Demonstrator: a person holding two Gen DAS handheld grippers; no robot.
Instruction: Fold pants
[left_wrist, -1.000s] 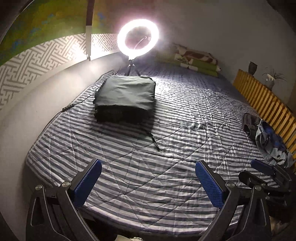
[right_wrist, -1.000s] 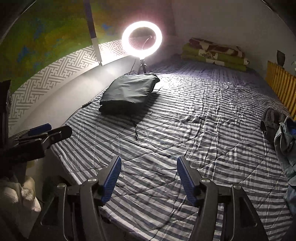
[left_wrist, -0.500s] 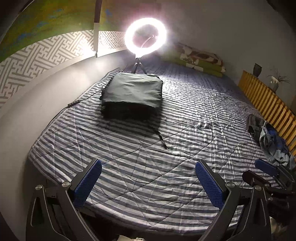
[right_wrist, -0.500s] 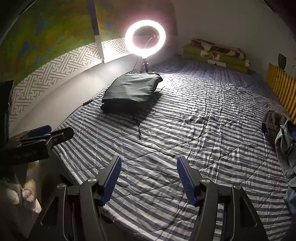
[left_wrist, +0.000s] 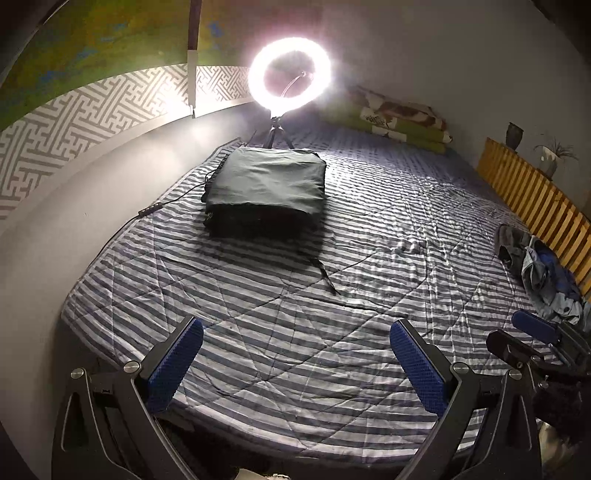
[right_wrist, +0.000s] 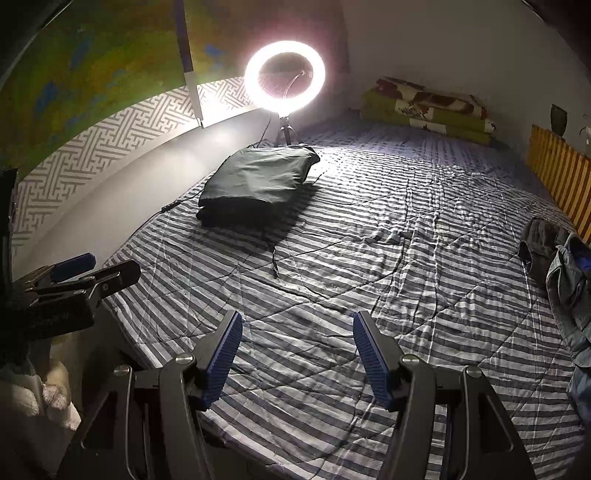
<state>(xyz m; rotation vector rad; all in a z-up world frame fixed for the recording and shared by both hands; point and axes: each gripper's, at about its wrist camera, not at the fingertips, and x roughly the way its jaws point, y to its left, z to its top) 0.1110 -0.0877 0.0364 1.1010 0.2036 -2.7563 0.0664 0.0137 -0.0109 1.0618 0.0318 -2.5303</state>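
A stack of dark folded pants (left_wrist: 266, 188) (right_wrist: 255, 188) lies at the far left of the striped bed (left_wrist: 369, 229) (right_wrist: 406, 258), with a black drawstring (left_wrist: 325, 273) trailing toward me. A heap of unfolded pants (left_wrist: 543, 266) (right_wrist: 565, 273) sits at the bed's right edge. My left gripper (left_wrist: 295, 365) hovers open over the near edge of the bed, holding nothing. My right gripper (right_wrist: 297, 358) is also open and empty, over the near part of the bed. Each gripper shows at the side of the other's view: the right gripper (left_wrist: 524, 332) and the left gripper (right_wrist: 96, 266).
A lit ring light (left_wrist: 290, 75) (right_wrist: 284, 75) on a small tripod stands behind the folded stack, its cable (left_wrist: 162, 205) running along the left wall. Folded blankets (left_wrist: 391, 118) (right_wrist: 424, 110) lie at the head. A wooden slatted rail (left_wrist: 535, 199) borders the right side.
Both grippers have drawn back and risen slightly, so the bed and stack sit a little farther off. Both stay open and empty.
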